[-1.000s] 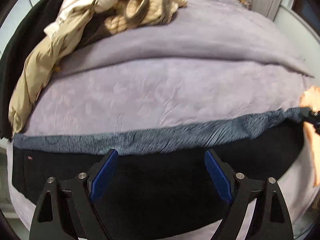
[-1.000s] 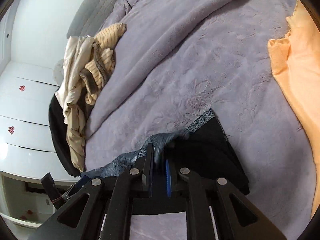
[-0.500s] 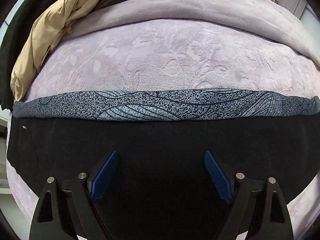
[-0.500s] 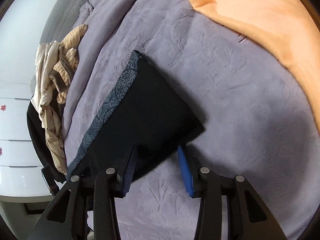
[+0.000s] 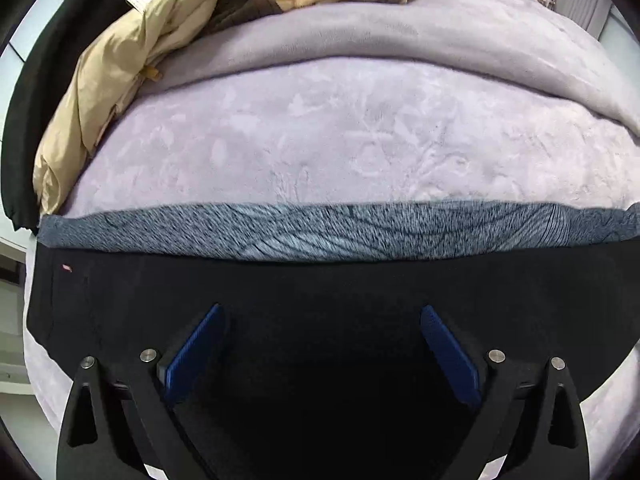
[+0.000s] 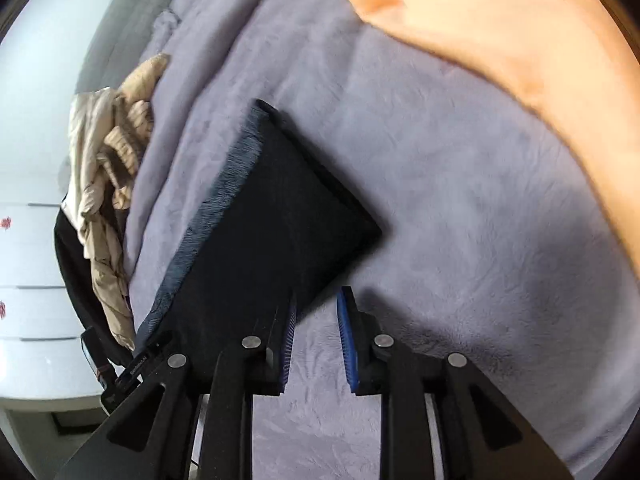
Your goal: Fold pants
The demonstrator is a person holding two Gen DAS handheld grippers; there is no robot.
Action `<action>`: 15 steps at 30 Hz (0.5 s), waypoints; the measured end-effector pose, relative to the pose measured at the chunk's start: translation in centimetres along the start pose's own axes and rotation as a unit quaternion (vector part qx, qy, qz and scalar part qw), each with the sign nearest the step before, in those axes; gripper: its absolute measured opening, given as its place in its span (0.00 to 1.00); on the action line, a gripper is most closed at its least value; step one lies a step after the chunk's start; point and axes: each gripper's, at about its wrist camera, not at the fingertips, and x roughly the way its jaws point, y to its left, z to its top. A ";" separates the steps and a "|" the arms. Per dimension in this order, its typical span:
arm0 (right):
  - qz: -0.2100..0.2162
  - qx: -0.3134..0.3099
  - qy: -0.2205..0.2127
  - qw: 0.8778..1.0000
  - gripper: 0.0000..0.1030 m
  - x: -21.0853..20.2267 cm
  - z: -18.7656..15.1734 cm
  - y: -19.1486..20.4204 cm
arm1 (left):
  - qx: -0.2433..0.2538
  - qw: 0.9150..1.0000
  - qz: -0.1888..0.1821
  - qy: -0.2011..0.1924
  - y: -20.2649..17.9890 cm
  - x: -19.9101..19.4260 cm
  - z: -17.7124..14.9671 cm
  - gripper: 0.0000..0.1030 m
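The black pants (image 5: 280,292) lie folded flat on the lilac bed cover (image 5: 320,140), with a grey patterned band (image 5: 320,232) along their far edge. My left gripper (image 5: 320,320) is open, its blue pads over the black cloth, holding nothing. In the right wrist view the pants (image 6: 272,216) lie as a folded dark slab. My right gripper (image 6: 316,308) is open and empty at the pants' near corner, one finger over the cloth edge, the other over the cover.
A heap of beige and striped clothes (image 5: 224,4) and a black garment (image 5: 36,80) lie at the bed's far left. An orange cloth (image 6: 520,48) lies on the right of the cover. White drawers (image 6: 24,280) stand beyond the bed's left edge.
My right gripper let go of the pants' corner, opened and drew back. The pants now lie flat and folded. My left gripper stayed open over the cloth.
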 end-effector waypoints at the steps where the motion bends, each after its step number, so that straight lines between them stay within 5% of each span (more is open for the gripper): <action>1: -0.002 -0.027 -0.009 1.000 0.24 -0.5 0.6 1.4 | -0.001 1.000 0.001 -0.004 0.2 -0.1 0.4 0.96; 7: -0.042 -0.124 0.016 0.991 0.24 6.3 4.5 7.7 | -0.013 1.000 0.016 0.009 -1.1 2.7 2.5 0.96; 10: -0.079 -0.128 0.021 0.988 0.24 10.4 6.1 7.8 | -0.033 0.999 0.019 -0.005 -0.7 4.0 2.8 0.96; 11: -0.095 -0.126 0.016 0.987 0.17 11.1 6.5 7.6 | -0.038 0.999 0.019 -0.010 -0.3 4.2 2.9 0.96; 15: -0.116 -0.104 -0.026 0.988 0.10 10.4 8.3 6.1 | -0.047 0.998 0.045 -0.017 1.8 4.6 3.5 0.96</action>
